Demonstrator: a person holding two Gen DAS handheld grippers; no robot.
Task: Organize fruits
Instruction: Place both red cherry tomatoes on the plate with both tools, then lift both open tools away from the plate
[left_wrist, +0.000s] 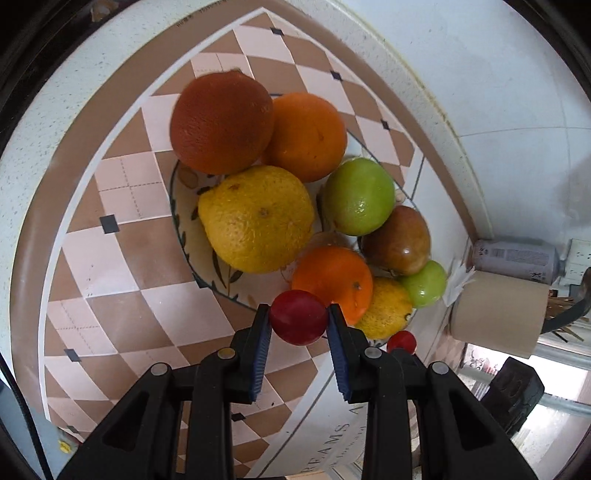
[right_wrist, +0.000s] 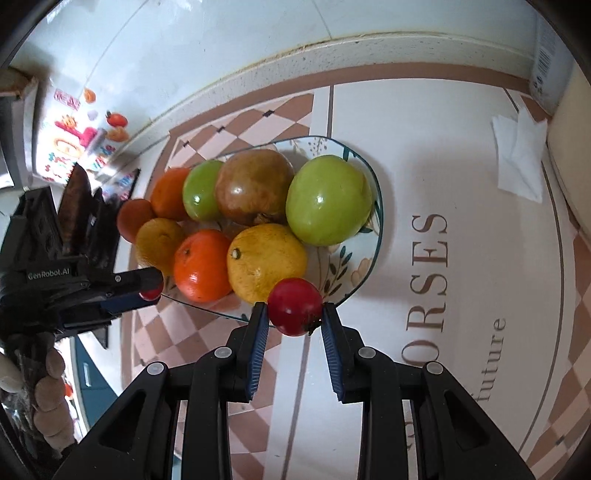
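The left gripper (left_wrist: 298, 316) is clamped on a small red fruit (left_wrist: 298, 316); both blue pads (left_wrist: 260, 350) press on its sides. It hangs just above the near rim of the plate (left_wrist: 192, 236). The right gripper (right_wrist: 294, 313) is also clamped on a red fruit (right_wrist: 294, 306), a small one with a dark stem end, and it hangs over the plate's rim (right_wrist: 376, 236) on the other side.

On the plate the fruits lie in a pile, touching each other. In the left view there are a dark orange (left_wrist: 221, 123), an orange (left_wrist: 306, 136), a big yellow citrus (left_wrist: 256, 218), a green apple (left_wrist: 358, 195) and a brownish pomegranate (left_wrist: 397, 240). Near the grippers lie a smaller orange (left_wrist: 332, 277), a lemon (left_wrist: 388, 310) and a small green apple (left_wrist: 424, 284).

The plate stands on a checkered mat (left_wrist: 110, 266) with printed letters. Beside the mat, near the wall, lie a tape roll (left_wrist: 498, 314), a can (left_wrist: 517, 258) and a folded paper (right_wrist: 521, 155).
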